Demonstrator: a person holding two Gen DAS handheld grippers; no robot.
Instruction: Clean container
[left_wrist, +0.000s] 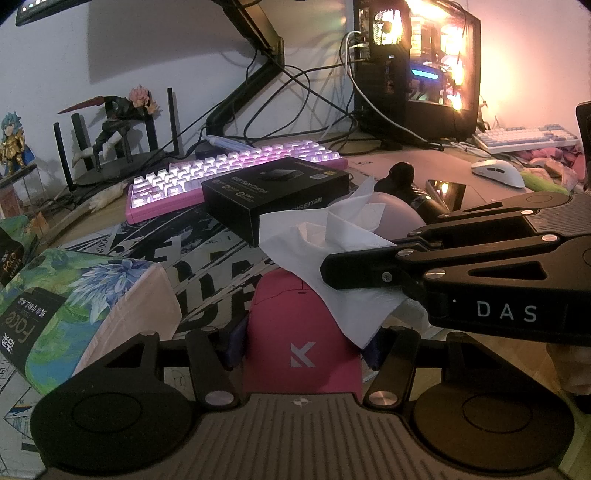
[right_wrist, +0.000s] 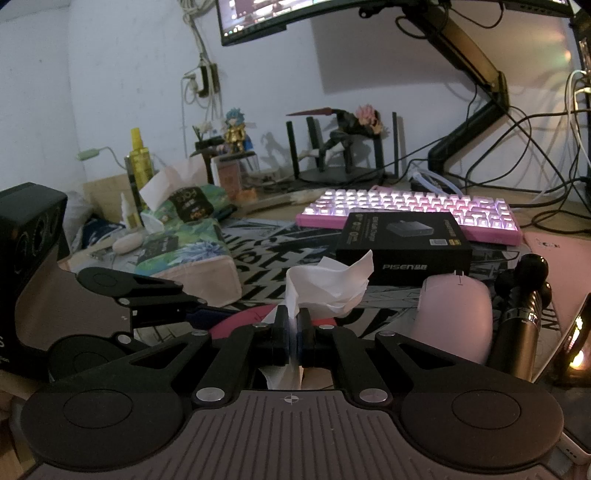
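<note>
While the left tool (left_wrist: 301, 341) clamps the hot-pink mouse (left_wrist: 303, 347) between its blue pads, the right tool (right_wrist: 293, 332), jaws clenched, pinches a white tissue (right_wrist: 328, 286) draped over the mouse's front. Beyond, on the worktop (left_wrist: 413, 158): black charger box (left_wrist: 277, 192), then lit pink keyboard (left_wrist: 236, 173).
</note>
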